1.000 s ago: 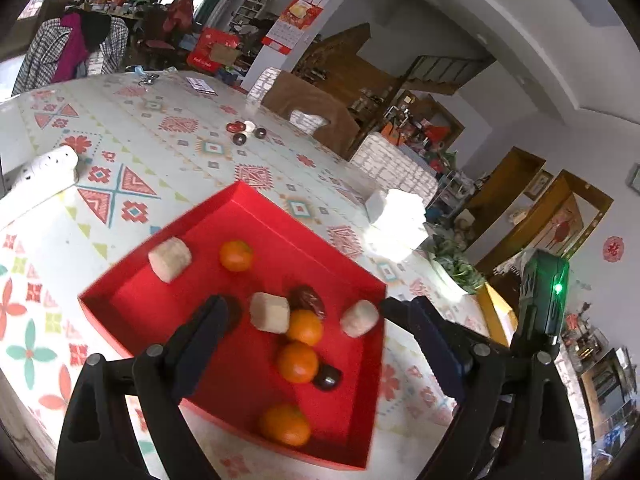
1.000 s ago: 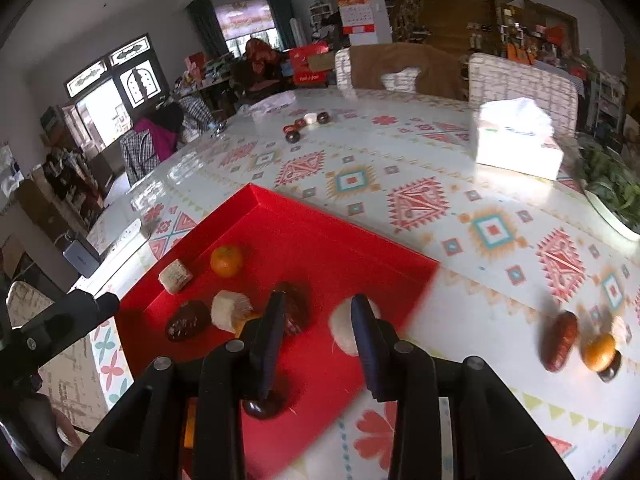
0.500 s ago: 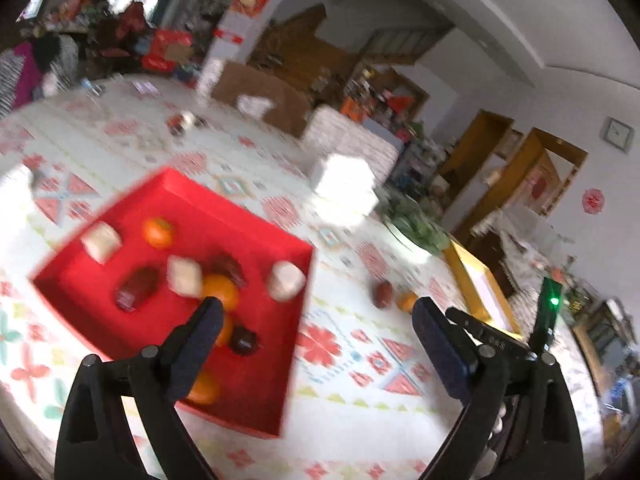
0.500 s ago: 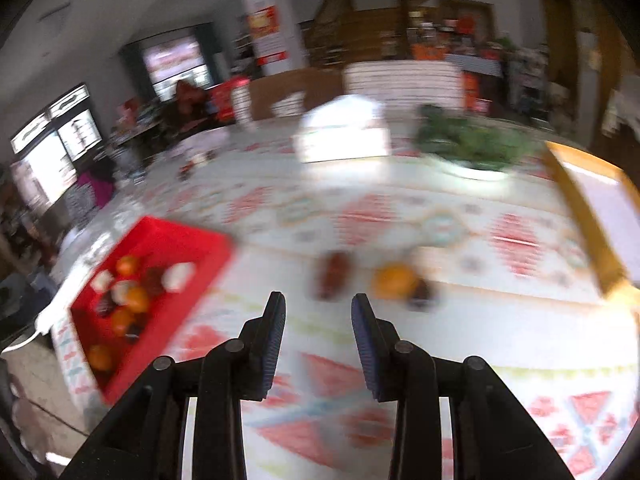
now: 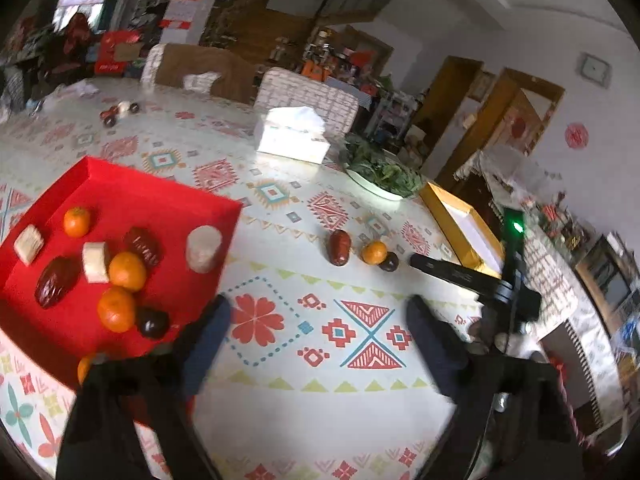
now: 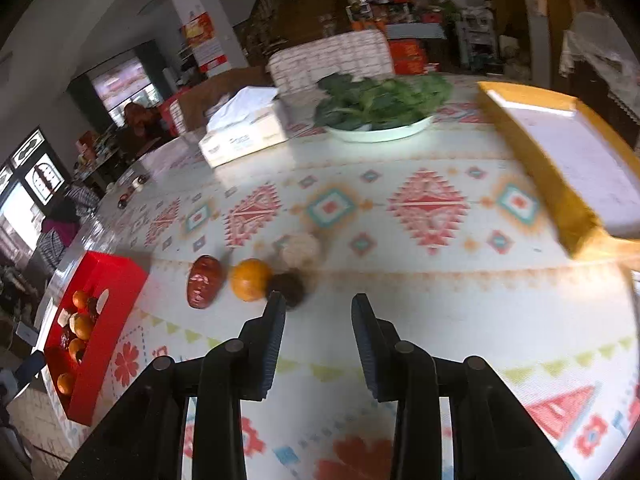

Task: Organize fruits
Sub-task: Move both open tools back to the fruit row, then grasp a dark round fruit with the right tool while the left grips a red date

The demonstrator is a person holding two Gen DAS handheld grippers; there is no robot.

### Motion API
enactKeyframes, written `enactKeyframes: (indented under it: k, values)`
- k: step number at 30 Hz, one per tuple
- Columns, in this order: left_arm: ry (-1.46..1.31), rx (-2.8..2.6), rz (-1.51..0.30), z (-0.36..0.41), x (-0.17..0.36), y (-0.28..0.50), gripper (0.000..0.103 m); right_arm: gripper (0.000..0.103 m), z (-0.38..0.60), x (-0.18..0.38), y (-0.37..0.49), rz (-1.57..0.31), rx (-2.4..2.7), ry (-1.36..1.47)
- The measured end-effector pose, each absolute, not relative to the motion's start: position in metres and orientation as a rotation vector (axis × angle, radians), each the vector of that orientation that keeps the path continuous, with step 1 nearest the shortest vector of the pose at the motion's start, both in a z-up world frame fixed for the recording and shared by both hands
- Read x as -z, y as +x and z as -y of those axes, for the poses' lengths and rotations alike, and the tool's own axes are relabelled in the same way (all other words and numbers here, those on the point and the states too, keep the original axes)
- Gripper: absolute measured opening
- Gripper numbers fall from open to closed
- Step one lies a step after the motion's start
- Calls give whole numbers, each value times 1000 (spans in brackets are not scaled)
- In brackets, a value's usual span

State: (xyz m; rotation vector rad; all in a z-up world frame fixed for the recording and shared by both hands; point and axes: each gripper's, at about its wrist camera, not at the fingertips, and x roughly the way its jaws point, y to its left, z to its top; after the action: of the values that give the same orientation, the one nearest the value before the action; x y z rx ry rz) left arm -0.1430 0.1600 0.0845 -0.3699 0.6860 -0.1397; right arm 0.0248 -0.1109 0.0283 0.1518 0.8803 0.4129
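Left wrist view: your left gripper [image 5: 316,320] hangs wide open and empty over the patterned tablecloth [image 5: 360,384], beside the shallow red tray [image 5: 120,188]; keep it clear.

Right wrist view: your right gripper [image 6: 318,312] is partly open, empty. Centre the small dark round fruit [image 6: 289,287], touching the orange mandarin [image 6: 251,279], before closing.

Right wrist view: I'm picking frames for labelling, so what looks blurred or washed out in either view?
Right wrist view: the yellow tray and dark fruit smear; the right gripper stays crisp. Left wrist view: the left gripper fingers blur, and glare whitens the tablecloth near the tissue box.
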Motion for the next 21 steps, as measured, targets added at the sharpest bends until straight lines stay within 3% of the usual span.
enactKeyframes:
  k: [18,21]
  values:
    - [-312,150,-776,-123,-63,-39,71,37,75,-6,48,-907,-470,6]
    - [-288,152,-804,-115,-51,-17,71,30,76,-6,47,-905,-463,10]
